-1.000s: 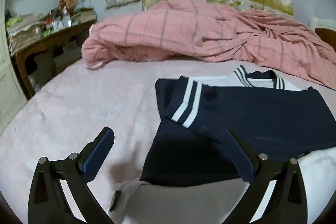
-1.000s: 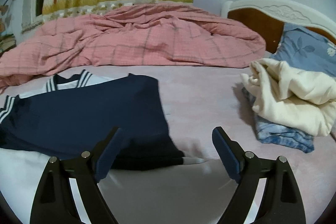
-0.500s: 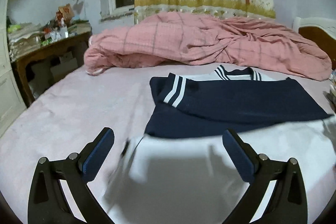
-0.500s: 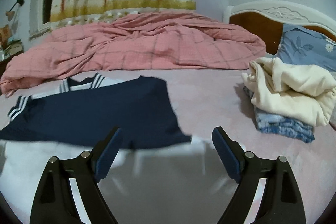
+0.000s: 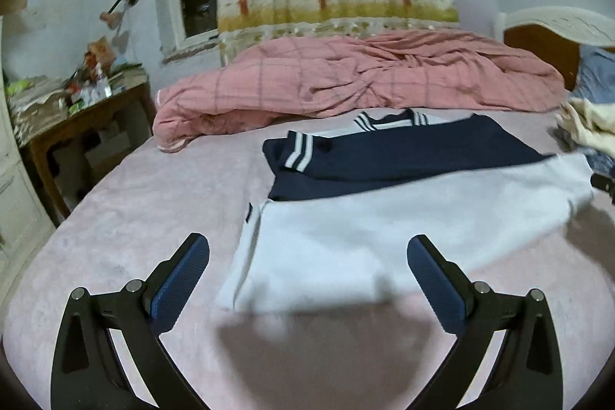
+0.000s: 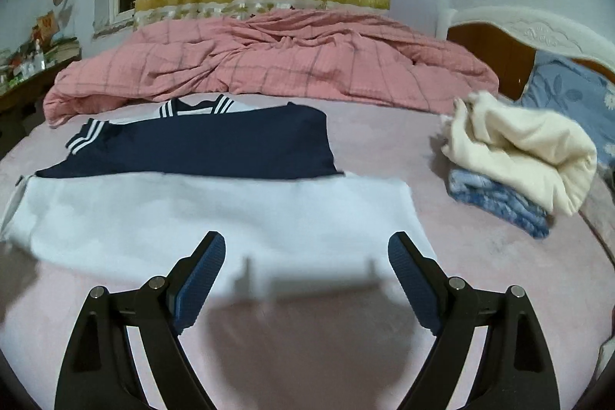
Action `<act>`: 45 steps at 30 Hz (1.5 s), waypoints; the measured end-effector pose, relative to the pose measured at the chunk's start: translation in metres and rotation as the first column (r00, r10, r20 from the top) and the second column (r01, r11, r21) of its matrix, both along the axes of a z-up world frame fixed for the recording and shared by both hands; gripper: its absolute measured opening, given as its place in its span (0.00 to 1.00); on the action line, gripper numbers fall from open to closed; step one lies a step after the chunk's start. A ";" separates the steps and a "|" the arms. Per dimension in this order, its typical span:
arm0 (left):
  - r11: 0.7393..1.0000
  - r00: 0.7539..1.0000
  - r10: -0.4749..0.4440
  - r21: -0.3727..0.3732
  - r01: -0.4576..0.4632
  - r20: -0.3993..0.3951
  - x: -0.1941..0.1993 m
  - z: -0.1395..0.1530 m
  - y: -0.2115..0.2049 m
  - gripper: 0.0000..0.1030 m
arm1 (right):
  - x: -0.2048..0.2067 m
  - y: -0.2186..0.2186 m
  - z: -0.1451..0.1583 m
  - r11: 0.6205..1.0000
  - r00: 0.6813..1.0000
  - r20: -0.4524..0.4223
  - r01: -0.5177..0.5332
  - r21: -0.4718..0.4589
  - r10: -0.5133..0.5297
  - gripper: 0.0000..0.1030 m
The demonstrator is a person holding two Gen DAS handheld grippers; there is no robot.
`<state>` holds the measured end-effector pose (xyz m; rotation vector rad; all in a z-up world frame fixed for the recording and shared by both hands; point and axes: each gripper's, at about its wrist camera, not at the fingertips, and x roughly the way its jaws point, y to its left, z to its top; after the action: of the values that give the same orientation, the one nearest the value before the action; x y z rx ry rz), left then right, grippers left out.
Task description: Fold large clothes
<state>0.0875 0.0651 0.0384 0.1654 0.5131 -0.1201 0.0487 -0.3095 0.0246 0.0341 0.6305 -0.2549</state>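
Note:
A large navy and white garment lies flat on the pink bed. Its navy part (image 5: 403, 156) with white-striped sleeve and collar is at the far side, its white part (image 5: 384, 241) nearer me. It also shows in the right wrist view, navy part (image 6: 215, 148) and white part (image 6: 200, 214). My left gripper (image 5: 307, 268) is open and empty, just short of the white hem. My right gripper (image 6: 306, 266) is open and empty, above the white hem's right half.
A crumpled pink checked duvet (image 5: 365, 79) lies across the back of the bed. A stack with a cream garment (image 6: 522, 148) on blue jeans (image 6: 496, 202) sits at the right. A blue pillow (image 6: 572, 98) leans on the headboard. A cluttered wooden table (image 5: 77, 110) stands left.
Both grippers have drawn back toward me and risen. More of the white part and the pink sheet in front of it now shows. Both stay open.

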 end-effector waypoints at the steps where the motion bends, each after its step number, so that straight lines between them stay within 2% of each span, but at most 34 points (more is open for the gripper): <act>1: 1.000 1.000 -0.009 0.002 0.009 -0.001 -0.005 -0.001 -0.001 0.99 | -0.006 -0.006 -0.001 1.000 1.000 -0.003 -0.003 0.031 0.003 0.86; 3: 1.000 1.000 -0.023 0.009 0.023 -0.005 -0.012 -0.005 -0.005 0.99 | -0.012 -0.016 -0.004 0.997 1.000 -0.016 -0.018 0.075 0.020 0.86; 6: 0.998 0.998 -0.040 0.050 0.042 -0.044 -0.013 -0.016 -0.013 0.99 | -0.013 -0.022 -0.009 0.997 0.999 -0.048 -0.009 0.071 0.012 0.86; 9: 0.988 0.990 -0.052 0.140 0.070 -0.129 -0.003 -0.034 -0.024 0.99 | -0.003 -0.012 -0.019 0.992 0.984 -0.140 -0.104 0.069 0.113 0.86; 11: 0.977 0.989 -0.026 0.206 0.055 -0.142 0.003 -0.045 -0.029 0.99 | 0.001 0.004 -0.028 0.983 0.963 -0.198 -0.182 0.020 0.182 0.86; 13: 0.970 0.993 0.025 0.242 0.004 -0.117 0.007 -0.052 -0.030 0.99 | 0.004 0.025 -0.037 0.963 0.941 -0.252 -0.254 -0.091 0.224 0.86; 14: 0.969 0.991 0.021 0.247 0.012 -0.132 0.011 -0.056 -0.031 0.99 | 0.006 0.034 -0.042 0.950 0.933 -0.276 -0.277 -0.146 0.230 0.86; 16: 0.953 0.982 0.007 0.298 0.051 -0.191 0.021 -0.068 -0.035 0.99 | 0.014 0.048 -0.053 0.928 0.922 -0.326 -0.292 -0.231 0.209 0.86; 18: 0.920 0.972 0.031 0.386 0.063 -0.231 0.034 -0.087 -0.041 1.00 | 0.029 0.048 -0.061 0.931 0.930 -0.331 -0.254 -0.260 0.161 0.86; 20: 0.935 0.968 0.024 0.349 0.067 -0.249 0.045 -0.088 -0.038 1.00 | 0.041 0.042 -0.062 0.940 0.939 -0.317 -0.219 -0.261 0.130 0.86; 22: 0.940 0.971 0.055 0.341 0.028 -0.231 0.058 -0.088 -0.033 0.97 | 0.055 0.037 -0.064 0.940 0.949 -0.303 -0.179 -0.290 0.087 0.86; 23: 0.935 0.973 0.080 0.355 0.003 -0.218 0.067 -0.091 -0.032 0.89 | 0.063 0.034 -0.065 0.938 0.954 -0.290 -0.165 -0.304 0.073 0.85; 24: 0.937 0.971 0.082 0.351 0.002 -0.224 0.073 -0.094 -0.032 0.74 | 0.069 0.031 -0.066 0.932 0.959 -0.279 -0.148 -0.330 0.054 0.82; 25: 0.943 0.971 0.075 0.334 0.006 -0.228 0.077 -0.095 -0.032 0.66 | 0.075 0.029 -0.068 0.926 0.960 -0.276 -0.134 -0.352 0.034 0.69; 26: 0.941 0.974 0.079 0.338 -0.003 -0.214 0.077 -0.095 -0.033 0.36 | 0.078 0.025 -0.069 0.927 0.960 -0.279 -0.127 -0.352 0.025 0.57; 27: 0.923 0.977 0.131 0.380 -0.058 -0.171 0.076 -0.095 -0.033 0.08 | 0.079 0.021 -0.068 0.938 0.958 -0.283 -0.127 -0.323 0.033 0.33; 28: 0.922 0.978 0.146 0.379 -0.080 -0.149 0.074 -0.093 -0.031 0.08 | 0.078 0.016 -0.066 0.945 0.961 -0.275 -0.115 -0.308 0.027 0.26; 31: 0.939 0.983 0.159 0.321 -0.120 -0.096 0.059 -0.074 -0.019 0.05 | 0.069 0.011 -0.060 0.956 0.970 -0.242 -0.098 -0.278 0.029 0.20; 34: 0.964 0.981 0.147 0.239 -0.113 -0.127 0.035 -0.057 -0.001 0.05 | 0.041 0.025 -0.044 0.946 0.983 -0.181 -0.089 -0.312 0.033 0.19; 37: 0.969 0.987 0.103 0.237 -0.071 -0.124 -0.006 -0.047 0.012 0.05 | 0.001 0.037 -0.030 0.940 0.987 -0.149 -0.109 -0.323 0.063 0.19; 42: 0.989 0.987 0.004 0.149 0.020 -0.158 -0.085 -0.039 0.039 0.05 | -0.080 0.043 -0.028 0.944 0.974 -0.186 -0.180 -0.275 0.131 0.19; 45: 0.993 0.989 0.007 0.116 0.010 -0.149 -0.106 -0.033 0.041 0.05 | -0.108 0.043 -0.028 0.951 0.968 -0.189 -0.205 -0.233 0.162 0.20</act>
<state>-0.0184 0.1064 0.0051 0.2726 0.6693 -0.1046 -0.0597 -0.2664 -0.0038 -0.2923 0.7602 -0.1558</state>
